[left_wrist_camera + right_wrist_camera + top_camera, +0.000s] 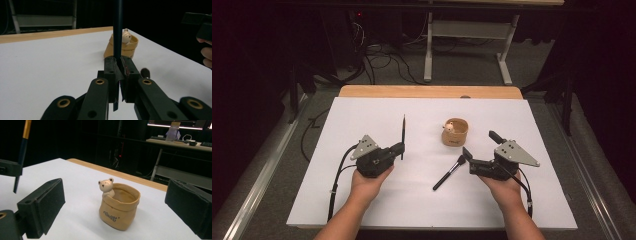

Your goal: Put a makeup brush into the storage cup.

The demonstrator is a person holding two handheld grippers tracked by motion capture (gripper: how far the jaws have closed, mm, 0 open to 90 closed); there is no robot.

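1. My left gripper [401, 148] is squeezed tight on a thin dark brush [403, 131]; its top is cut off in the left gripper view.
2. My right gripper [481, 144] is wide open, holding nothing.
3. A bear cup [119, 205] sits just ahead of it.
4. Another brush [450, 172] lies just beside its near jaw.

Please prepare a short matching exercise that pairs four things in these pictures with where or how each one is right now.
Things:
1. left tool
2. right tool
3. makeup brush
4. bear holder

States:
A. lying flat on the white table
B. standing upright, tan, with a small bear at its rim
C. open, holding nothing
D. shut on a thin dark brush held upright

Pairs: 1-D, 2-C, 3-A, 4-B
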